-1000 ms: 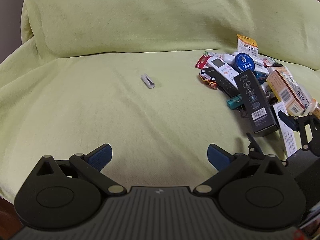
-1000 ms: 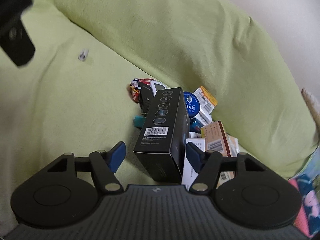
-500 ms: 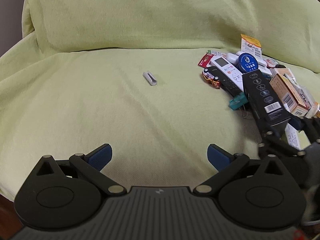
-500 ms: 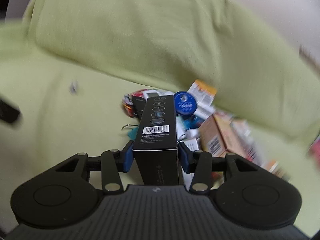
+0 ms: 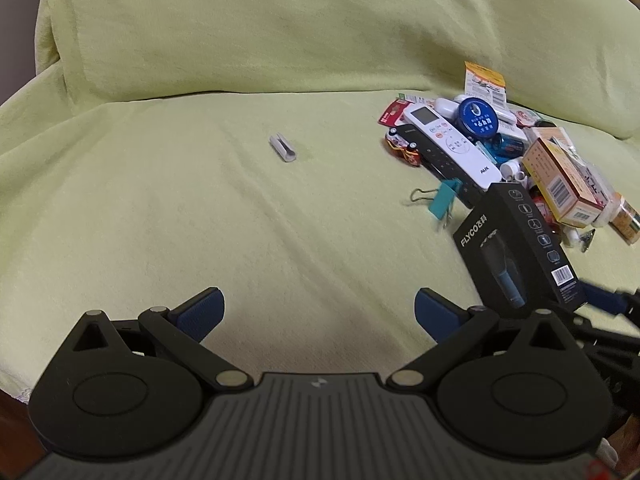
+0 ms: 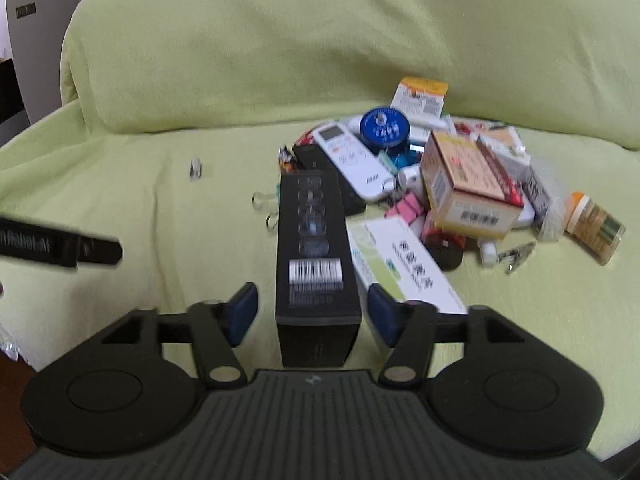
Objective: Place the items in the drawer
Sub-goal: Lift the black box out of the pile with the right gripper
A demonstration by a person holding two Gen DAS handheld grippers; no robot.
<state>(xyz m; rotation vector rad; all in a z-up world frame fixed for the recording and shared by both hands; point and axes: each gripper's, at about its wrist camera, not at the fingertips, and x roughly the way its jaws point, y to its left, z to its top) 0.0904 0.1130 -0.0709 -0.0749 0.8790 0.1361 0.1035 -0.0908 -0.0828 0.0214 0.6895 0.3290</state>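
1. The left gripper (image 5: 318, 308) hangs low over a bare stretch of the green sofa cover (image 5: 200, 208). Its fingers are spread wide and hold nothing.
2. The right gripper (image 6: 312, 312) straddles the near end of the black box (image 6: 316, 240). Its blue pads (image 6: 242, 312) stand released, with a strip of green cover showing on each side between pad and box.
3. The black box lies lengthwise away from the right wrist camera, barcode near its close end. In the left wrist view the black box (image 5: 516, 248) sits at the near edge of the pile, tilted, with white lettering on its side. Whether its near end rests on the cover cannot be told.
4. Just right of the box lies a long white and green carton (image 6: 400, 264), partly behind the right finger.
5. Left of the box's far half is a teal binder clip (image 5: 442, 200), its wire handles pointing out over the cover.
6. Beyond that the pile thickens: a tan carton (image 6: 464, 184) sits on top of other packets, pink clips (image 6: 406, 208) are at its foot, and a bottle with an orange cap (image 6: 596, 228) lies on its side at the right edge.
7. Farther back a white remote (image 5: 452, 144) lies over a black remote (image 5: 436, 160), with a round blue tin (image 5: 479, 116) behind them.
8. An orange and white packet (image 5: 485, 82) leans at the rear, against the sofa back.
9. Well apart from the pile, out on the open seat, lies a small grey clip (image 5: 283, 147).
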